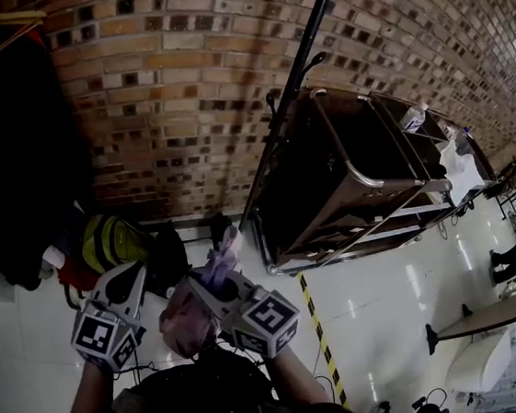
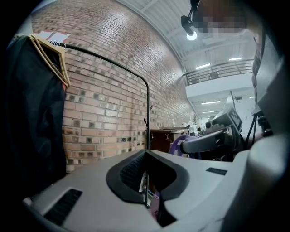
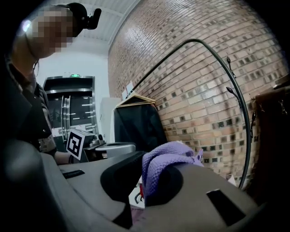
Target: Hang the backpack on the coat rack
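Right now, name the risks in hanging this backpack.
1. The right claw holds the backpack by a bunched knit strap, which could slip out.
2. The hooks on the rack are small and off to one side, so the strap may miss them.

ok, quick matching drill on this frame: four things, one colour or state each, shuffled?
Things:
1. backpack strap
2. coat rack
3. hanger
4. floor tape

Descriptions:
A. tan wood, carrying a dark garment
B. purple, pinched in the right gripper
C. yellow and black stripes
D. thin black metal, curved at the top

Pairs: 1-B, 2-D, 3-A, 4-C
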Demonstrator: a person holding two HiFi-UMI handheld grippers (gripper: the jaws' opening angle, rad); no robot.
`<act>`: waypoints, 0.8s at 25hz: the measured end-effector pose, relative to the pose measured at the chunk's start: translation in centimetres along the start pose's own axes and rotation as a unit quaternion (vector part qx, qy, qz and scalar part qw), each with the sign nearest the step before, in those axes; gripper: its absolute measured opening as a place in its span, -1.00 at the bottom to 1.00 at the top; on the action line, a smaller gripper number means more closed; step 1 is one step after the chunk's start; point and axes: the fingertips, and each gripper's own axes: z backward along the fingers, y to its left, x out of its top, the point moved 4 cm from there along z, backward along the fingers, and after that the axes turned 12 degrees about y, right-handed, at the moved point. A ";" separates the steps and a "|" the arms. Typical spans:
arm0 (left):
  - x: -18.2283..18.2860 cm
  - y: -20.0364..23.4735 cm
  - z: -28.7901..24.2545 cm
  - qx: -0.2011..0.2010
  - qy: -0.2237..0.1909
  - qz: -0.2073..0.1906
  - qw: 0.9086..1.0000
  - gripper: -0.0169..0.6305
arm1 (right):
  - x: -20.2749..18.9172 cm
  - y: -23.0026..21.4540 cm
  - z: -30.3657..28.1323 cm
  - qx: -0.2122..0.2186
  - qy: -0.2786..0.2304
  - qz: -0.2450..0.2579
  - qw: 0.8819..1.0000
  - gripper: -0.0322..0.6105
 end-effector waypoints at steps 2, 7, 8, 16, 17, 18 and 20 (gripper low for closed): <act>1.1 0.0 -1.8 0.004 0.014 0.000 1.000 -0.85 | 1.1 -2.2 0.4 0.002 0.004 0.004 1.000 -0.85; 3.3 0.2 -6.6 0.010 0.010 0.000 1.000 -0.85 | 3.4 -7.3 0.2 0.017 0.009 0.011 1.000 -0.85; 3.8 0.2 -7.6 0.011 0.003 -0.001 1.000 -0.85 | 3.7 -8.2 -0.1 0.022 0.013 0.013 1.000 -0.85; 6.8 0.9 -13.5 0.022 -0.008 0.004 1.000 -0.85 | 6.1 -14.3 -1.2 0.046 0.029 0.025 0.998 -0.85; 7.2 1.1 -14.1 0.023 -0.006 0.002 1.000 -0.85 | 6.6 -14.9 -1.3 0.047 0.028 0.027 0.998 -0.85; 7.5 1.4 -14.6 0.024 -0.003 -0.001 1.000 -0.85 | 7.0 -15.4 -1.4 0.048 0.026 0.028 0.998 -0.85; 8.0 2.0 -15.8 0.024 0.000 -0.003 1.000 -0.85 | 7.8 -16.5 -1.6 0.046 0.025 0.028 0.998 -0.85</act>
